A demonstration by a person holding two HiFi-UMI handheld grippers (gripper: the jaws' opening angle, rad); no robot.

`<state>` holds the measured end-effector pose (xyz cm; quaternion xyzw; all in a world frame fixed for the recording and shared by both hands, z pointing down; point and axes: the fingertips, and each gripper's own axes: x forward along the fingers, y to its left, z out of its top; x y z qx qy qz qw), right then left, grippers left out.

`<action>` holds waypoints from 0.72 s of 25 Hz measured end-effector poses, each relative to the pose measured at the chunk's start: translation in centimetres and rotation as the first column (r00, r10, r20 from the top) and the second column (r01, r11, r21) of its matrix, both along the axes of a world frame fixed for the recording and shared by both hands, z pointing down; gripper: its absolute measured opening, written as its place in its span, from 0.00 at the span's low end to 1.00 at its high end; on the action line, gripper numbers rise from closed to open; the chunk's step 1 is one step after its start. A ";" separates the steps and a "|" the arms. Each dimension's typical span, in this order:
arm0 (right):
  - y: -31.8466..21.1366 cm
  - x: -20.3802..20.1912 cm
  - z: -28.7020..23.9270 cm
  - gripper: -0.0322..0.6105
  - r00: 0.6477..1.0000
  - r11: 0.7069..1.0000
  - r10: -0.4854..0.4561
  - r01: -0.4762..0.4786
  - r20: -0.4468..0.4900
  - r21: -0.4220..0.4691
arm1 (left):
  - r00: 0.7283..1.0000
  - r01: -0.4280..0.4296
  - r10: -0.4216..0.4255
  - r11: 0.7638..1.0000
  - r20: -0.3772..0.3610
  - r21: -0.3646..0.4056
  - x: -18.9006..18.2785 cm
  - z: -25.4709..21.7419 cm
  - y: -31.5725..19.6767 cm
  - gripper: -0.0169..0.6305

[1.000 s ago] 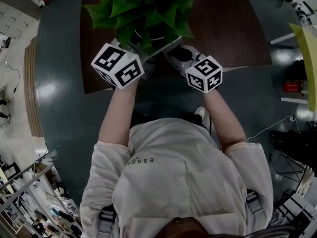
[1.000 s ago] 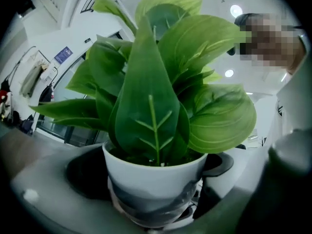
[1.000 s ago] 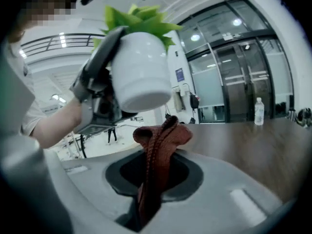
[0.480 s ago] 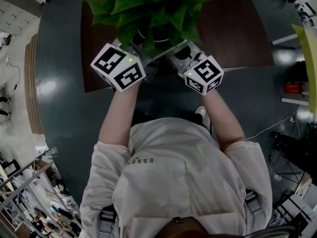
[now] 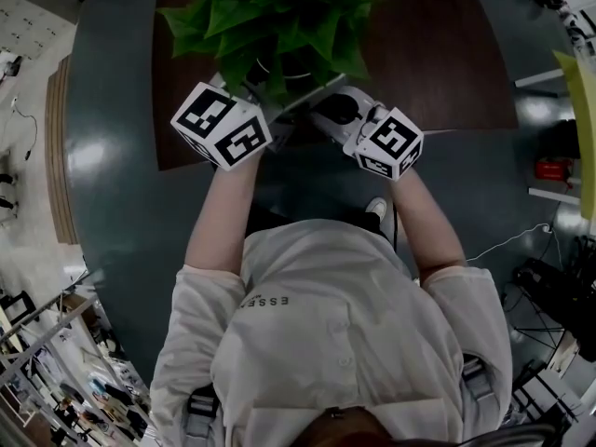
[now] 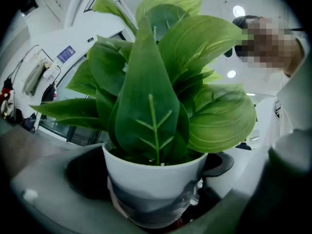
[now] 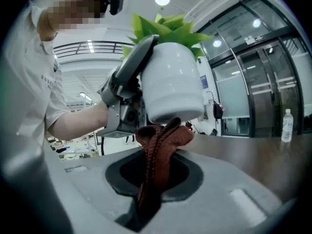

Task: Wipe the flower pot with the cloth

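The white flower pot (image 7: pixel 173 87) hangs in the air above the wooden table (image 5: pixel 438 54). It looks rigid, smooth and probably slippery, breakable if dropped, and top-heavy under its leaves (image 6: pixel 151 96). The side wall below the rim seems the safest hold. The left gripper (image 6: pixel 156 204) has it there, 2 jaws spread wide and clamped on opposite sides. In the right gripper view its rim-to-base axis runs 12 to 6 o'clock, mouth up. The right gripper (image 7: pixel 153 189) pinches a soft reddish cloth (image 7: pixel 163 138), whose bunched top meets the pot's base.
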<state>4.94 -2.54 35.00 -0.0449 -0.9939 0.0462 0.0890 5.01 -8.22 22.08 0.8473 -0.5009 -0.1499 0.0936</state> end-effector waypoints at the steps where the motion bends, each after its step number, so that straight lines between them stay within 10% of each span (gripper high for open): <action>1: -0.8 0.1 0.8 0.13 0.999 0.999 0.035 -0.036 -0.034 -0.013 | 1.000 0.022 -0.022 1.000 0.006 0.001 -0.6 0.3 -0.1 0.92; 8: -8.0 2.1 5.3 0.13 0.922 0.935 0.321 -0.345 -0.218 -0.083 | 0.989 0.144 -0.140 0.986 0.055 -0.083 -4.8 7.7 -0.8 0.92; 18: -10.8 4.0 9.5 0.13 0.895 0.916 0.343 -0.386 -0.286 -0.111 | 0.960 0.169 -0.137 0.979 0.244 -0.116 -2.7 20.3 -2.4 0.92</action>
